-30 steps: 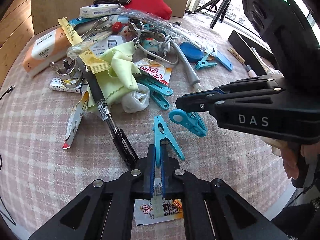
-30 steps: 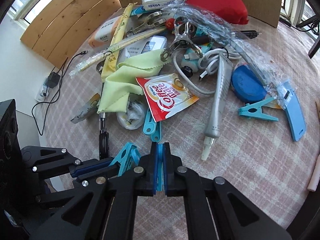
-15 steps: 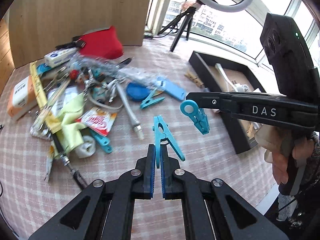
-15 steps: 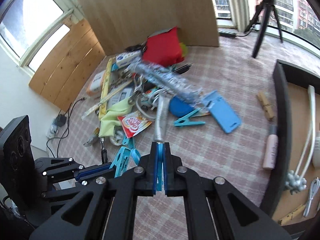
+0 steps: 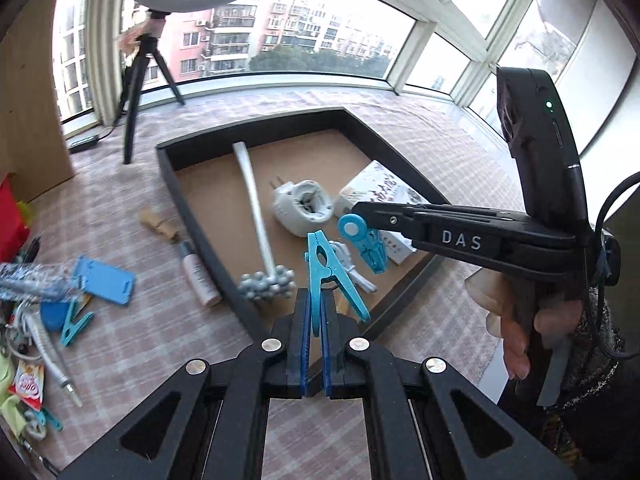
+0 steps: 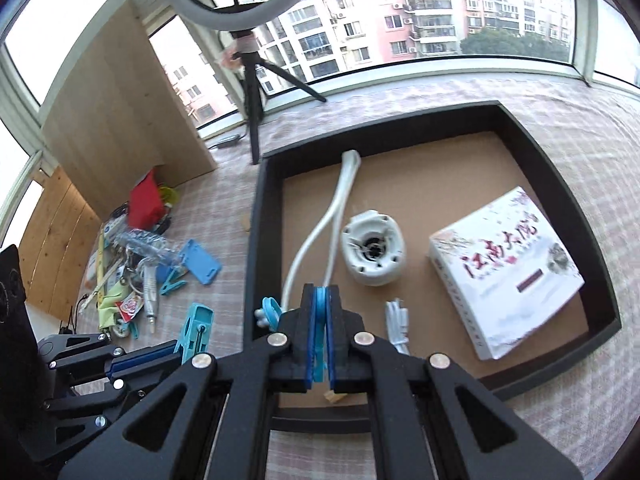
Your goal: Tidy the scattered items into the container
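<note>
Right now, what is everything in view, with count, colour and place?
Tray: one, black, on the checked tablecloth.
Book: one, white, in tray.
Massage stick: one, white, in tray.
Round gadget: one, white, in tray.
Cable: one, white, in tray.
Held pegs: two, blue, left peg and right peg over tray.
Clutter pile: mixed, left of tray.
Ring light: one, by window.
Left gripper, right gripper: black, shut.
</note>
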